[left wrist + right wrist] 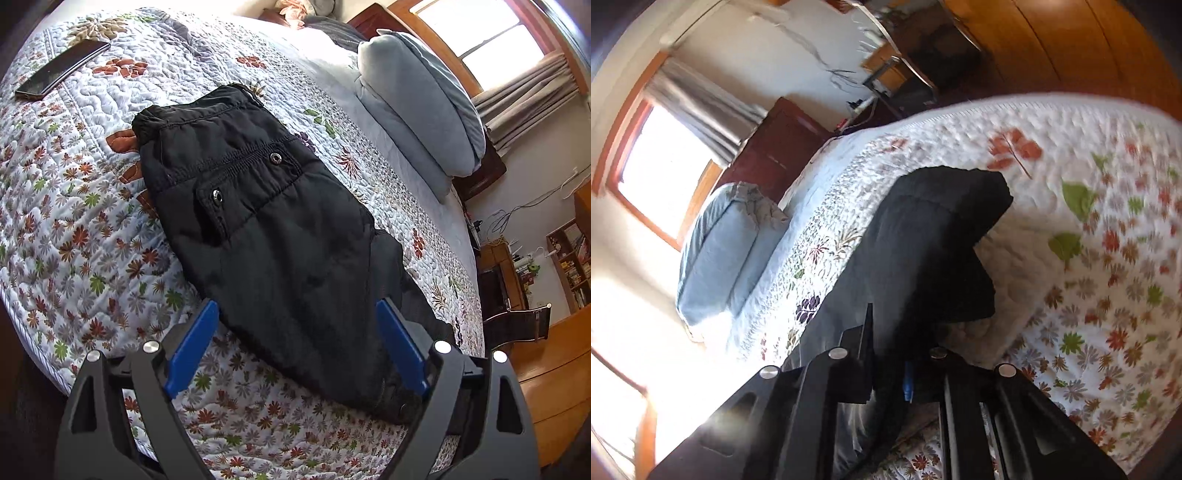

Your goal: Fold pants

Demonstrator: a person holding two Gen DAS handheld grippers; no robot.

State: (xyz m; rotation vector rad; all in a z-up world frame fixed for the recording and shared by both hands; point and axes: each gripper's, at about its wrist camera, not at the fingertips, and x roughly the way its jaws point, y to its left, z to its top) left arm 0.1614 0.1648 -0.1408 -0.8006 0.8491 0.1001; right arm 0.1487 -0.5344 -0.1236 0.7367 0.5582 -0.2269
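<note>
Between the spread left hand-held gripper (295, 332) fingers lie pants (258, 221).

No text, label, brand, number or sign can be read in either view. The book spines on the shelf (574, 266) at the far right of the left wrist view are too small to make out, and the right wrist view is blurred throughout
</note>
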